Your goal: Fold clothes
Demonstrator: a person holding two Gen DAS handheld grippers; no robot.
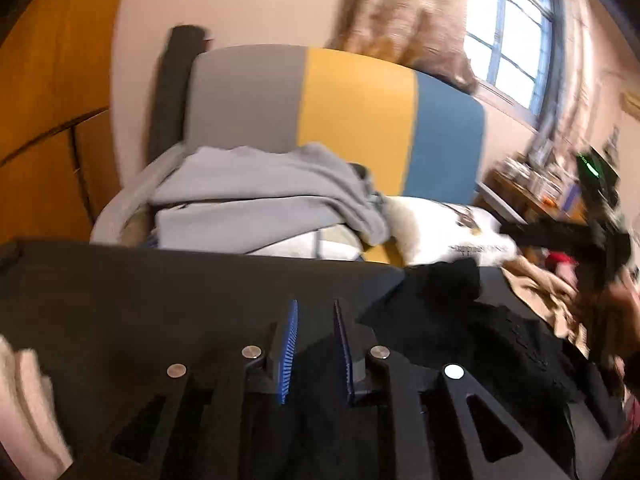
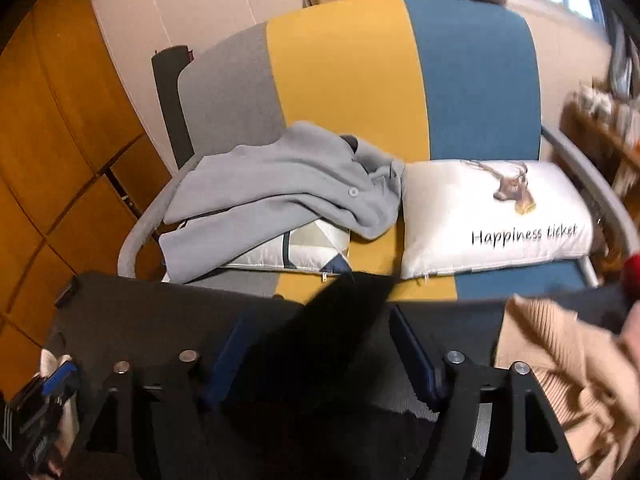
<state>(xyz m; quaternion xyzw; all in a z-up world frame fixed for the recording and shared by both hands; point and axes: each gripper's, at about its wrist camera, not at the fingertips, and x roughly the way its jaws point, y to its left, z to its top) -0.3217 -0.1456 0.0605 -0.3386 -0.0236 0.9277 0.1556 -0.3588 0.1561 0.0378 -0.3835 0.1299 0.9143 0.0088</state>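
- We see a sofa (image 2: 400,80) striped grey, yellow and blue filling the far side of both views, with orange-brown wooden cabinets (image 2: 48,140) on the left and a window (image 1: 508,28) with a patterned curtain (image 1: 404,12) far right.
- A black table (image 1: 160,288) spans the near ground; its near edge is cut off behind the gripper frames.
- A grey garment (image 2: 280,196) lies heaped on the sofa's left seat, partly hiding a patterned cushion (image 2: 312,248) beneath it.
- A white cushion (image 2: 492,216) printed with a deer and "Happiness ticket" rests on the right seat.
- A tan ribbed garment (image 2: 560,360) is bunched at the table's right edge, blurred and cut off.
- The black garment (image 2: 340,340) rises from the table in a dark peak, its folds hard to make out.
- Our right gripper (image 2: 320,344) has its jaws spread, the black cloth standing between them; whether it is gripped we cannot tell.
- Our left gripper (image 1: 316,344) has its blue pads (image 1: 289,348) slightly parted, with nothing between them.
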